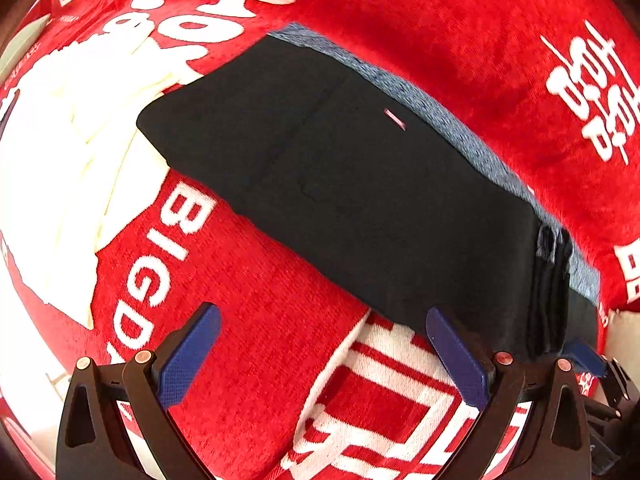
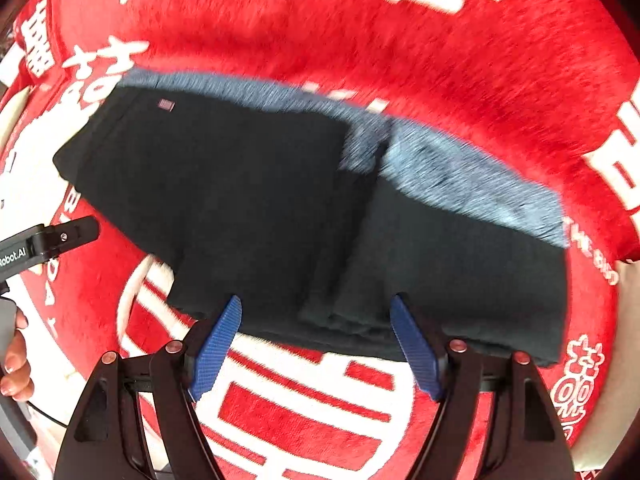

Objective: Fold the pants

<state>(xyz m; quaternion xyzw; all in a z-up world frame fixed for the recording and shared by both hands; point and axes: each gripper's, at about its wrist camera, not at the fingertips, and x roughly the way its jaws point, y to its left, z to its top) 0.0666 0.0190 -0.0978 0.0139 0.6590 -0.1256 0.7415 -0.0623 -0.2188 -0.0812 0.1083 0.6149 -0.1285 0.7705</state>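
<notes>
The black pants (image 1: pixel 340 184) lie folded into a flat rectangle on the red blanket, with a blue-grey lining strip (image 1: pixel 460 120) showing along the far edge. They also show in the right wrist view (image 2: pixel 260 200), blurred. My left gripper (image 1: pixel 324 320) is open and empty, just in front of the near edge of the pants. My right gripper (image 2: pixel 316 312) is open and empty, its fingertips at the near edge of the folded pants. The left gripper's body (image 2: pixel 44 240) shows at the left of the right wrist view.
A red blanket (image 1: pixel 260 320) with white lettering covers the whole surface. A white cloth (image 1: pixel 80 160) lies bunched to the left of the pants. The person's hand (image 2: pixel 16 360) shows at the left edge.
</notes>
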